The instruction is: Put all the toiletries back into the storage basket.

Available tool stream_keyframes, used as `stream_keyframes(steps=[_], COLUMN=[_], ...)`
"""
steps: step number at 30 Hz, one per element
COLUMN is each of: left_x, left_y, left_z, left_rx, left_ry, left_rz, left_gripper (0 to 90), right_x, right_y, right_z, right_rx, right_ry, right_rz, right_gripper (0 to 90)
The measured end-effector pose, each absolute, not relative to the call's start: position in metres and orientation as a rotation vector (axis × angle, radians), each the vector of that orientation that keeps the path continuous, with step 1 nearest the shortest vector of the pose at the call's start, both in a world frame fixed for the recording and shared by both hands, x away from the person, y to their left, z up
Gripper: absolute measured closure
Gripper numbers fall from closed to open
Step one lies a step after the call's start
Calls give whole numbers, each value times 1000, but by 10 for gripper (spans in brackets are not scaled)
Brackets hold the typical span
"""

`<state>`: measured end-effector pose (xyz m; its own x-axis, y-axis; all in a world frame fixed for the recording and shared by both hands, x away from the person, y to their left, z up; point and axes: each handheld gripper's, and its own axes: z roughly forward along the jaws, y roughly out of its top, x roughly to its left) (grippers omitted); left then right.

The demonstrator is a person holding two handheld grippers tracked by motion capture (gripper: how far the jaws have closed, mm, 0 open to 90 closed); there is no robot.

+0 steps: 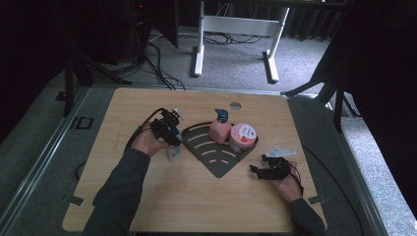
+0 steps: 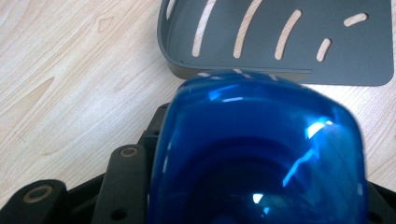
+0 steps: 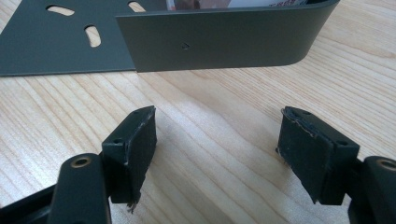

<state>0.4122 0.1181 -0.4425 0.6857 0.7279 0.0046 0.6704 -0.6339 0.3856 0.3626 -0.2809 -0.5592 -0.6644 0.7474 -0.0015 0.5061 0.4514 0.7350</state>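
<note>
Holding a bottle [image 1: 174, 150] at the left edge of the dark corner caddy [image 1: 216, 164], the left gripper [image 1: 167, 129] has its jaws closed around it; in the left gripper view a blue translucent part of the bottle [image 2: 261, 154] sits between the jaws, just before the caddy wall [image 2: 187, 70]. No earlier picture shows how firm this grip is, so the smooth body can slip or tilt. If the bottle comes in too low, its bottom can catch the raised wall and push the caddy over the worktop [image 1: 147, 196].

Inside the caddy a pink pump bottle [image 1: 220, 128] and a pink-lidded jar [image 1: 243, 136] stand close together, so a wide swing can knock them over.

On the right, the right gripper [image 1: 268, 169] rests near the caddy with its jaws open and empty, the wall [image 3: 224, 42] just ahead. It does not steady the caddy, so nothing stops sliding.
</note>
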Motion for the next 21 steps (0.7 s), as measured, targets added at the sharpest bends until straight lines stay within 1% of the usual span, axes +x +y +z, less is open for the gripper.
stream_keyframes(steps=[21], left_x=[411], left_y=[120], left_z=[-442], left_rx=[2562], left_ry=[1097], left_rz=[208], left_gripper=[534], right_x=[363], right_y=[-281], right_z=[-559], right_rx=[1067], right_ry=[2381], right_rz=[1042], right_gripper=[279])
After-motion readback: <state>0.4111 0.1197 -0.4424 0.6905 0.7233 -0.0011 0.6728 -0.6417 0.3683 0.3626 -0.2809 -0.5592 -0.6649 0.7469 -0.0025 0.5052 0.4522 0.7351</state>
